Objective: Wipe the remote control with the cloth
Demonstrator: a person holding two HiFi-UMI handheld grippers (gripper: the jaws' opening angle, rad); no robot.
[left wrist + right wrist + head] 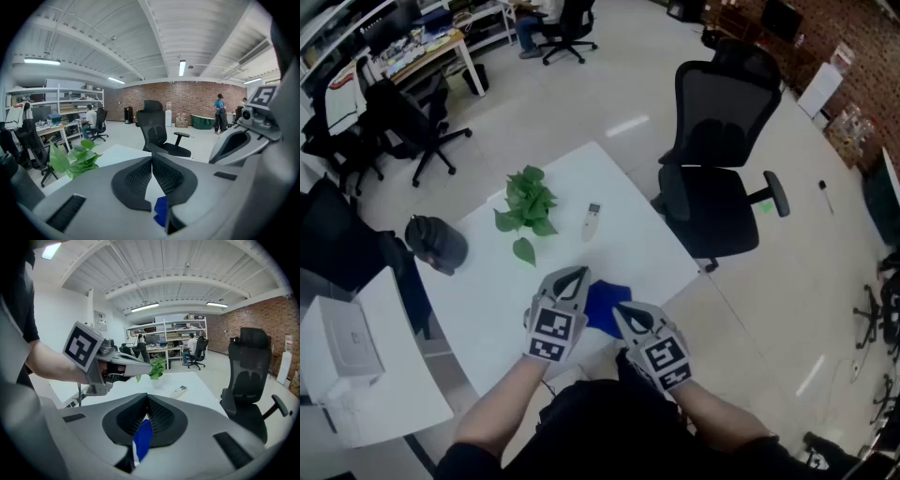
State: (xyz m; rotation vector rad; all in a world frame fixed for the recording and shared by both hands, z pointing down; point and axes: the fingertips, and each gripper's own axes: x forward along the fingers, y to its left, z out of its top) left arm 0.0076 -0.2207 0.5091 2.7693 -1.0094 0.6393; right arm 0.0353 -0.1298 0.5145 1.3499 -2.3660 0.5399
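Observation:
A small white remote control (592, 221) lies on the white table (487, 291), beyond both grippers; the right gripper view shows this remote (179, 391) too. Flat at the table's near edge lies a blue cloth (605, 305). My left gripper (578, 273) hovers by the cloth's left edge with its jaws shut and nothing in them. On the cloth's right edge my right gripper (618, 310) is also shut. Under each gripper's closed jaws a strip of blue cloth (142, 440) shows. Neither gripper lifts the cloth.
A green potted plant (528, 208) stands left of the remote. A dark cap (439, 242) rests at the table's left corner. A black office chair (722, 159) stands off the table's right side. A white box (342, 345) sits on a side table at left.

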